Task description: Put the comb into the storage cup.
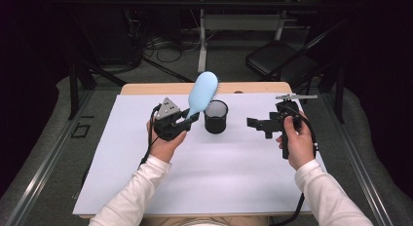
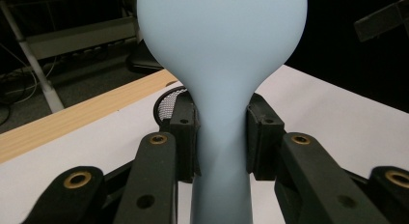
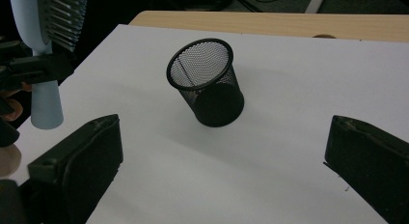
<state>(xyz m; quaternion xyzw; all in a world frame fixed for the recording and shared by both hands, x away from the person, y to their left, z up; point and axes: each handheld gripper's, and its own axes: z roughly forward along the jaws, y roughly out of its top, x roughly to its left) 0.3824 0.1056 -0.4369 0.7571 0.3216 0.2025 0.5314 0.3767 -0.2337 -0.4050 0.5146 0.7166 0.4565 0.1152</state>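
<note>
**Hairbrush held over the mesh cup, right tongs standing off**

Hairbrush [image 1: 201, 94] first, from the high view: one pale blue brush, held by its handle in the left tongs [image 1: 187, 120], head tilted up and away from the person, just beside and above the single black mesh pen cup [image 1: 215, 116]. That cup stands upright on the white sheet covering the desk [image 1: 146, 153]. My read is the brush is being lined up handle-down for the cup, which would explain the grip low on the neck with the bristled head kept free. The right tongs [image 1: 257, 123] hang to the other side of the cup, well apart from it, holding nothing.

Over to the left gripper view: the two black pads [image 2: 185, 132] are clamped on the narrow neck of the hairbrush [image 2: 223, 64], one each side, pressing squarely. The cup's mesh rim [image 2: 169, 99] peeks out behind the left pad.

Now the right gripper view: jaws spread wide, nothing between them but white sheet, and they look straight at the pen cup [image 3: 206, 81], empty inside. Off to the side, the brush's handle end [image 3: 46, 105] points down at the desk, bristles [image 3: 62, 16] turned this way.

Count: one brush, one cup, two tongs.
</note>
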